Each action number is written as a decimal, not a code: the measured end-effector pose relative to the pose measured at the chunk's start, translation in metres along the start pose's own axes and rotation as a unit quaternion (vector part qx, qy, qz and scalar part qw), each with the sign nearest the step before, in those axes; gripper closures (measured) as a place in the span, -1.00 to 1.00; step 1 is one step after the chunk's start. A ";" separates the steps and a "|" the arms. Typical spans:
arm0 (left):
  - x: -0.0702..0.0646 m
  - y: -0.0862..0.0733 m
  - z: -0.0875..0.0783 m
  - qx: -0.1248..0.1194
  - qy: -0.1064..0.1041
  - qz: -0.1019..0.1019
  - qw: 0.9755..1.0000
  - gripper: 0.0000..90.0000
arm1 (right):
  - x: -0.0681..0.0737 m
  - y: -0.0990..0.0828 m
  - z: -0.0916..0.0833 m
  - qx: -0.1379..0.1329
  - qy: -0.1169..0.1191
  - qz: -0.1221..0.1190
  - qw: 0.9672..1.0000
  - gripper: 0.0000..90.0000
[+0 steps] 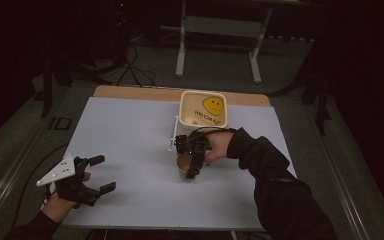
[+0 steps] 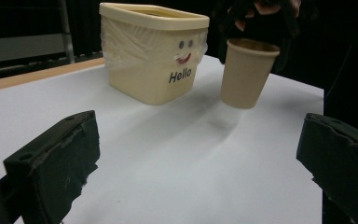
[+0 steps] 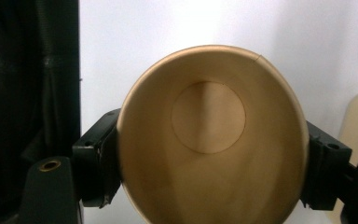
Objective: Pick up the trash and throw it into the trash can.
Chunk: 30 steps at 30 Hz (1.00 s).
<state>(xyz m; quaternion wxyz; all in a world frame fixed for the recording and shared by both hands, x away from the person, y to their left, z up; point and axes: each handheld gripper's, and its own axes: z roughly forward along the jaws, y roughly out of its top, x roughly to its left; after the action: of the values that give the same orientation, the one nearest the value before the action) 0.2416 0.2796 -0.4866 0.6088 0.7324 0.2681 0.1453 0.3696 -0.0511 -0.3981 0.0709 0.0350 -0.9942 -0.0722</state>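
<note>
A tan paper cup (image 1: 183, 166) hangs a little above the white table, mouth up and slightly tilted. My right gripper (image 1: 194, 161) comes down on it from above, shut on its rim and sides. In the right gripper view the empty cup (image 3: 209, 140) sits squeezed between the two black jaws. The left gripper view shows the same cup (image 2: 247, 72) in the air, casting a shadow on the table. A cream tub (image 1: 203, 109) with a smiley face and the word "Hello" (image 2: 154, 56) stands just behind it. My left gripper (image 1: 106, 173) rests at the near left, open, with nothing between its jaws (image 2: 196, 163).
A thin white stick (image 1: 172, 132) lies on the table sheet (image 1: 130, 140) to the left of the tub. The table's wooden far edge (image 1: 140, 92) borders dark floor with a metal stand (image 1: 220, 35) and cables beyond it.
</note>
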 end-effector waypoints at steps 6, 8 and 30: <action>0.000 0.000 0.000 -0.001 0.000 0.000 1.000 -0.99 | 0.000 0.000 -0.017 -0.005 -0.005 -0.001 1.000 -0.49; 0.000 0.000 0.000 -0.001 0.000 0.000 1.000 -0.99 | 0.000 0.000 -0.021 -0.003 -0.005 0.000 1.000 -0.49; 0.000 0.000 0.000 -0.001 -0.002 -0.001 1.000 -0.99 | -0.002 -0.001 -0.072 -0.005 -0.033 0.005 0.999 -0.47</action>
<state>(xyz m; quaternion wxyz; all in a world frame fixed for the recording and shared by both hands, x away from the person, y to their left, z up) 0.2421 0.2796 -0.4869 0.6104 0.7316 0.2676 0.1431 0.3822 -0.0622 -0.3279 0.0387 0.0272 -0.9958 -0.0778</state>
